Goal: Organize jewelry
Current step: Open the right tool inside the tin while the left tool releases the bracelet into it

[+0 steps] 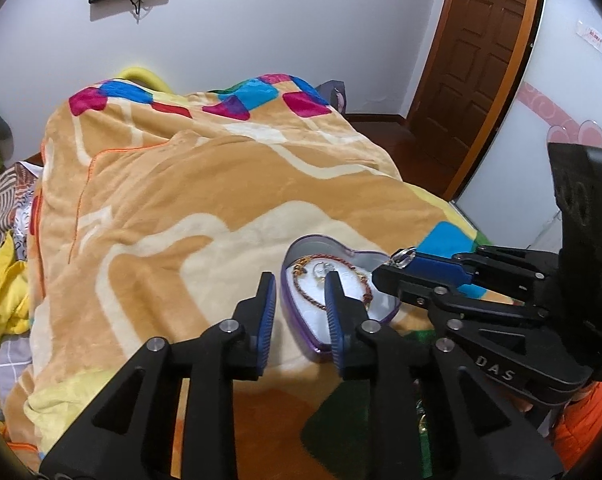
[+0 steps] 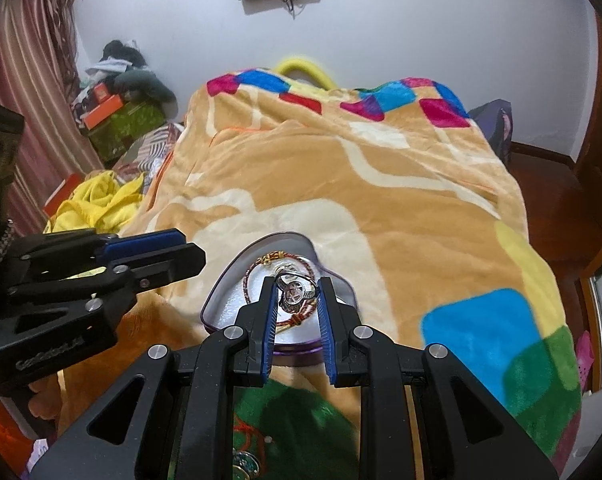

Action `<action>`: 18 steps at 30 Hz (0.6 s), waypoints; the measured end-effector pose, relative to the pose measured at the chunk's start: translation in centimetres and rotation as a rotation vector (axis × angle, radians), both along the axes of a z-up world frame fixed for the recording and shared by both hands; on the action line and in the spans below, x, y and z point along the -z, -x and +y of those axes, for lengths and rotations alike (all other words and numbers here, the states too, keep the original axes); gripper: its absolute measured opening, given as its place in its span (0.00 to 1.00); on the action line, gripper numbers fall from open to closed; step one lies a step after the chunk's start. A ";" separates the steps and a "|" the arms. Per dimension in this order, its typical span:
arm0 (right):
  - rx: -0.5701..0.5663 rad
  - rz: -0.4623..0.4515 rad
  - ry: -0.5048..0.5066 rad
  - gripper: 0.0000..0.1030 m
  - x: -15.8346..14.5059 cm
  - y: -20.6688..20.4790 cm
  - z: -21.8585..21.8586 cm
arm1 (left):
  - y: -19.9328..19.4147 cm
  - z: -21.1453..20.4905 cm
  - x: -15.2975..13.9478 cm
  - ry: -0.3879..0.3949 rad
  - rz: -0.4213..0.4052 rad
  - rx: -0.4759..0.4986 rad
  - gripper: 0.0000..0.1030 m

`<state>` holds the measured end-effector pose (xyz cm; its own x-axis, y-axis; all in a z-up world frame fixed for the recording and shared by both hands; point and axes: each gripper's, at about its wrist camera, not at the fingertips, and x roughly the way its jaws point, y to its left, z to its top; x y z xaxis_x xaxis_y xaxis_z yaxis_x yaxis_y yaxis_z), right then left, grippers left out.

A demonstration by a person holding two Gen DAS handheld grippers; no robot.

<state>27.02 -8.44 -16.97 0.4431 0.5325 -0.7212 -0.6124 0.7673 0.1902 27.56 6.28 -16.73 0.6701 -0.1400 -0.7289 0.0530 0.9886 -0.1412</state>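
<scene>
A purple heart-shaped tin with white lining lies on the blanket; it also shows in the right wrist view. A red-and-gold cord bracelet and a small ring lie inside it. My right gripper is shut on a silver ring and holds it over the tin; in the left wrist view the ring sits at that gripper's fingertips. My left gripper is open and empty at the tin's left rim.
The orange patterned blanket covers the bed. More jewelry lies near the bed's front edge below the right gripper. Yellow cloth and boxes sit at the left. A brown door stands at the right.
</scene>
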 end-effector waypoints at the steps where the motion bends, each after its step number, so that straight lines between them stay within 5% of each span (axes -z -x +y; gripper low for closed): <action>1: -0.003 0.002 0.005 0.17 0.1 0.0 0.1 | 0.0 0.1 0.1 0.001 0.001 -0.002 0.26; 18: -0.011 -0.018 0.044 0.19 -1.3 1.6 0.4 | 2.0 0.3 -0.9 0.004 -0.004 -0.003 0.28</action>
<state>25.44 -8.03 -15.64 0.4507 0.5052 -0.7360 -0.6237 0.7681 0.1453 25.54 6.60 -15.84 0.6736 -0.1407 -0.7256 0.0502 0.9882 -0.1450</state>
